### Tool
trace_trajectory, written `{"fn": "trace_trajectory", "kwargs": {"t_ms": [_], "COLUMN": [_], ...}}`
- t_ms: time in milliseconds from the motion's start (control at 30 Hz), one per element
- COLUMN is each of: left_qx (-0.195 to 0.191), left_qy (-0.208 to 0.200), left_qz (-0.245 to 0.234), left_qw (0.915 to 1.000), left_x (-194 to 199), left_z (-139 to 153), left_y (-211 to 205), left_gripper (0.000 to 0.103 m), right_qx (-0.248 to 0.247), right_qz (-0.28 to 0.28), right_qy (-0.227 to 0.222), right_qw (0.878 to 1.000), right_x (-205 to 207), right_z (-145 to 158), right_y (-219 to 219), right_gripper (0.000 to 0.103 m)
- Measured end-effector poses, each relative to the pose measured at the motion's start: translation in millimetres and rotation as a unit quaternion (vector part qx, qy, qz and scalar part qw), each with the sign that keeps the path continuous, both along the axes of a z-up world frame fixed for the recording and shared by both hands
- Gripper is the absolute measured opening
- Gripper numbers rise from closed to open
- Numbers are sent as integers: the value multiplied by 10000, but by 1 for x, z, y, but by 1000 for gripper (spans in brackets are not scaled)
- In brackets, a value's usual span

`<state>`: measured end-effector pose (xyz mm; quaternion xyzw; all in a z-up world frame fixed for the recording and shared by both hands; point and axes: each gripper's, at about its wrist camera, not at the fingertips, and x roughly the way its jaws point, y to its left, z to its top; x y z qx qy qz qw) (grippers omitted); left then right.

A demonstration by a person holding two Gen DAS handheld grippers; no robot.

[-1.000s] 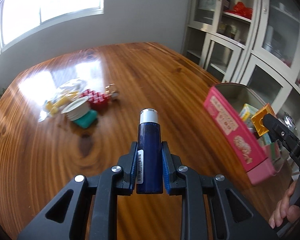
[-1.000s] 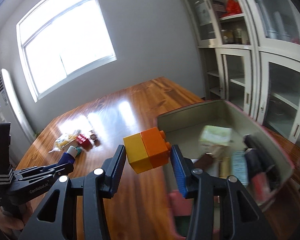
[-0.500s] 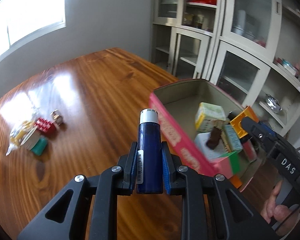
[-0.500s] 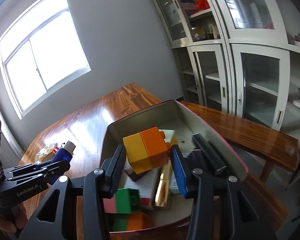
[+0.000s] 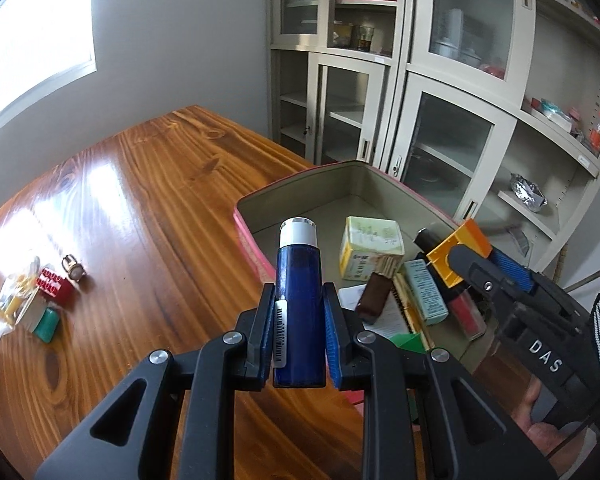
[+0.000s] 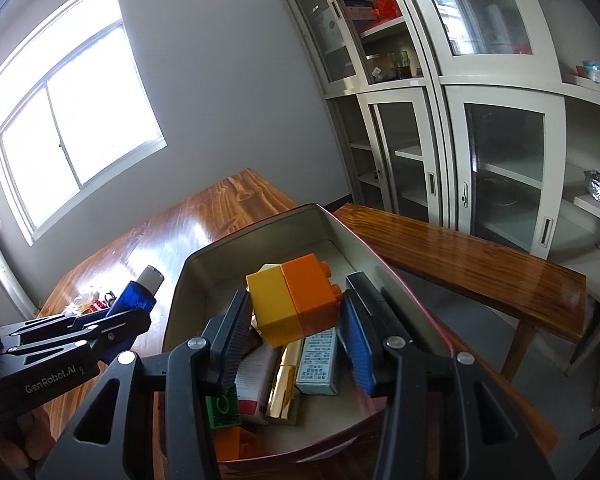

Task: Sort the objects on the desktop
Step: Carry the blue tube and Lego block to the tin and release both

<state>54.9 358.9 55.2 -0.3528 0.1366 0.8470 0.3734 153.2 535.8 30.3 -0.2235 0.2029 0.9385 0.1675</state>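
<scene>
My left gripper point(image 5: 299, 330) is shut on a dark blue bottle point(image 5: 299, 312) with a white cap, held upright at the near left rim of the pink tin box point(image 5: 256, 248). My right gripper point(image 6: 296, 326) holds a yellow-and-orange brick block point(image 6: 296, 306) above the box point(image 6: 180, 300); its jaws look slightly parted, the block tilted between them. The right gripper point(image 5: 476, 264) also shows in the left wrist view over the box's right side. The left gripper with the bottle point(image 6: 134, 300) shows in the right wrist view.
The box holds small cartons point(image 5: 370, 252), a brown bar point(image 5: 374, 294) and green bricks point(image 6: 220, 406). On the wooden table point(image 5: 140, 208) at left lie a red brick point(image 5: 56, 288), a plastic bag point(image 5: 14, 304) and a teal piece point(image 5: 46, 324). Glass cabinets point(image 5: 380, 80) and a bench point(image 6: 480, 252) stand behind.
Both grippers have moved toward and over the box. The right gripper's jaws have widened around the block, which now sits tilted and lower. The bottle stays gripped.
</scene>
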Motion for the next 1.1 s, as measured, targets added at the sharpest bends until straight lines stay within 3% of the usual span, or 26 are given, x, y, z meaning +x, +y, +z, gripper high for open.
{"fn": "trace_trajectory", "kwargs": {"t_ms": [567,600,700,733,800,1100], "left_qx": [20,20,56,84,183,257], "left_qy": [-176,-241,-298,-264,-228,-205], "left_qz": [-606,-683,-764,-727,-631,-238], "left_qw": [9980,9974,9966,9970,9976,9992], "left_x": [14,15,16,15,12,-3], "left_z": [-4,-6,-7,-7,-5,-3], "left_y": [32,33,32,31,25,2], "left_gripper": [24,26,45,55,63,63], "right_qx": [-24,-59,-95,-60,-43,36], "right_qz": [-215,-234,-352,-400,-407,-366], "right_qy": [-75,-74,-74,-65,-22,68], "right_qw": [9997,9997,9993,9992,9992,9993], "right_x": [2,2,3,4,5,0], "right_z": [-3,-3,-3,-2,0,9], "right_y": [8,9,13,13,12,1], "right_gripper": [51,53,75,75,76,80]}}
